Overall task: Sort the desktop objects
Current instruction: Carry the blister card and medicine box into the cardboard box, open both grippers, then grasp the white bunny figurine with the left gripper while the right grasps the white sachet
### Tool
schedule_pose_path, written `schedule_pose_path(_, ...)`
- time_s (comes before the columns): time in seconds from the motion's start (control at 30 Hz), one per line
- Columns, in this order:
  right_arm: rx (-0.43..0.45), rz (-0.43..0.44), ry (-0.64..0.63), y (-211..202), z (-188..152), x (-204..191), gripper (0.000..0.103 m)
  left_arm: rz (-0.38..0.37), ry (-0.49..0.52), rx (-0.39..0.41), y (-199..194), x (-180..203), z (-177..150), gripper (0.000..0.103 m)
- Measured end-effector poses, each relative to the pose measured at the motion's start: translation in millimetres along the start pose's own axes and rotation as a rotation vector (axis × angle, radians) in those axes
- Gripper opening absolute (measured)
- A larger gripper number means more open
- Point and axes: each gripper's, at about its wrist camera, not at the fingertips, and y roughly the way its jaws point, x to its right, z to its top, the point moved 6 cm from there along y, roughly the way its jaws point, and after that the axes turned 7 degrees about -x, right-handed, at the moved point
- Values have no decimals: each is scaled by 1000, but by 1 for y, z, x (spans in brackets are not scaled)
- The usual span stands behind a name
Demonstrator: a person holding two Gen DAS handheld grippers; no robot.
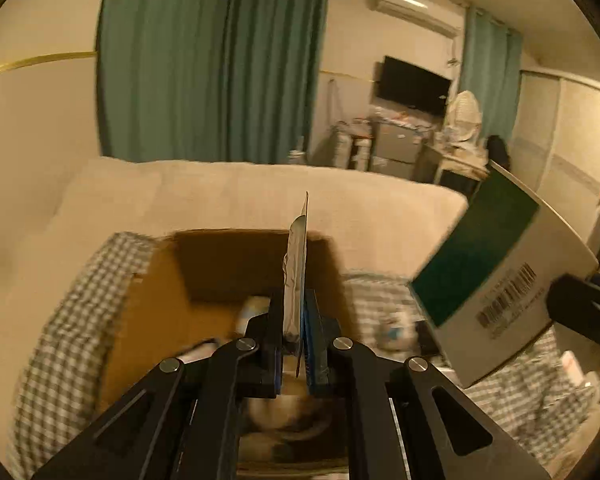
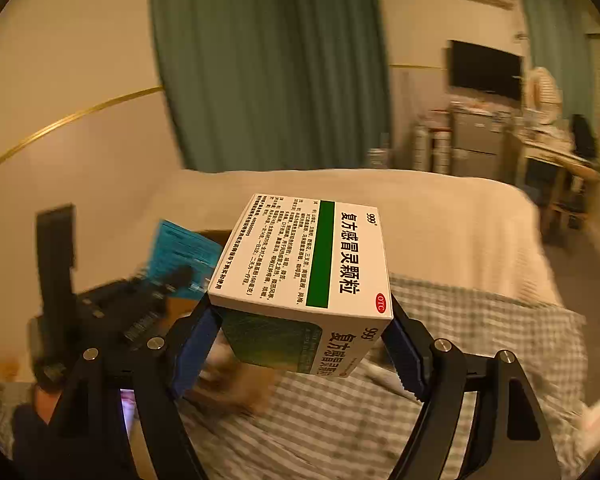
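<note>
While the left gripper (image 1: 296, 344) pinches a thin sachet (image 1: 298, 264) edge-up directly above the cardboard box (image 1: 220, 276), the right gripper (image 2: 300, 344) clamps a medicine box (image 2: 304, 260) off to its right, farther away

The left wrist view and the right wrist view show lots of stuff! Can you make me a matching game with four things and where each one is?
Things:
1. white and green cardboard medicine box
2. thin blue and silver foil packet
3. open brown cardboard box
4. black flat television

Places:
A. on the far wall
B. clamped in the left gripper
C. on the checked cloth, below the left gripper
D. clamped in the right gripper

Pairs: 1-D, 2-B, 3-C, 4-A
</note>
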Motion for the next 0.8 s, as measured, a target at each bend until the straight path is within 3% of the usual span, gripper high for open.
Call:
schedule_pose_path(0.17, -71, 134, 6, 67, 6, -60, 77, 56, -22, -44, 24, -53, -18, 8)
schedule_pose_path(0.33, -119, 180, 18, 110, 2, -78, 79, 54, -23, -101, 43, -81, -39, 12)
schedule_pose_path(0.37, -118, 175, 20, 113, 2, -77, 80, 59, -7, -120, 45, -80, -41, 23)
schedule_pose_path(0.47, -102, 147, 34, 111, 5, -68, 89, 93, 20, -113, 39, -73, -43, 88)
schedule_pose_path(0.53, -70, 132, 37, 100, 8, -65, 91, 86, 21, -62, 26, -61, -41, 93)
schedule_pose_path(0.7, -28, 75, 39, 55, 5, -39, 92, 3, 40, -66, 4, -8, -39, 93)
schedule_pose_path(0.8, -2, 4, 57, 23, 1, -3, 92, -42, 58, -70, -5, 37, -37, 93)
